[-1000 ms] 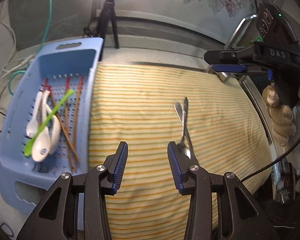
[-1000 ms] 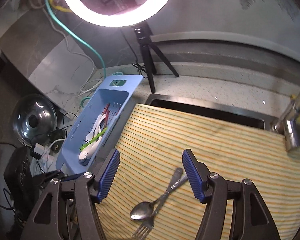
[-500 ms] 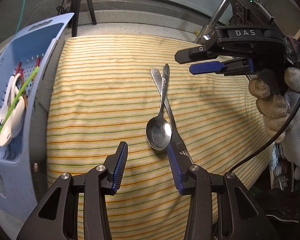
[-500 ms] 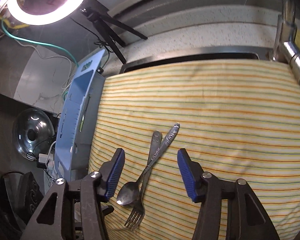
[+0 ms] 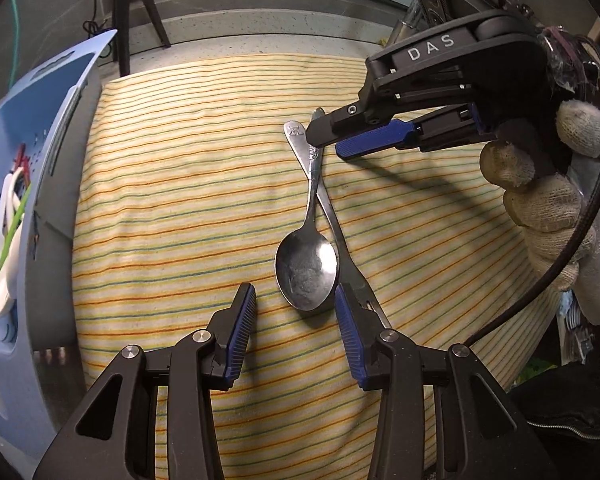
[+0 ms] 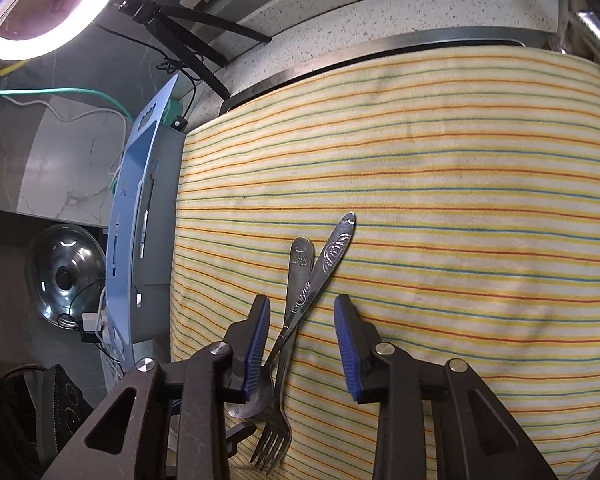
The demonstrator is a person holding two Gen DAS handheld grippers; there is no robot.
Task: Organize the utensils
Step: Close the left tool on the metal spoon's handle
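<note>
- A spoon (image 5: 307, 272) and a fork (image 6: 296, 320) lie crossed on a striped cloth (image 5: 188, 184) spread over the tabletop.
- The left gripper (image 5: 294, 322) hangs low by the spoon's bowl, its fingers (image 5: 242, 320) apart and holding nothing; the right one lies over the fork's neck.
- The right gripper (image 6: 302, 344), in a gloved hand (image 5: 548, 200), straddles the two crossed handles; its fingers (image 6: 346, 340) are closing, not yet pressing on either.
- A blue basket (image 5: 4, 152) beside the cloth holds white spoons (image 5: 4, 240) and a green one.
</note>
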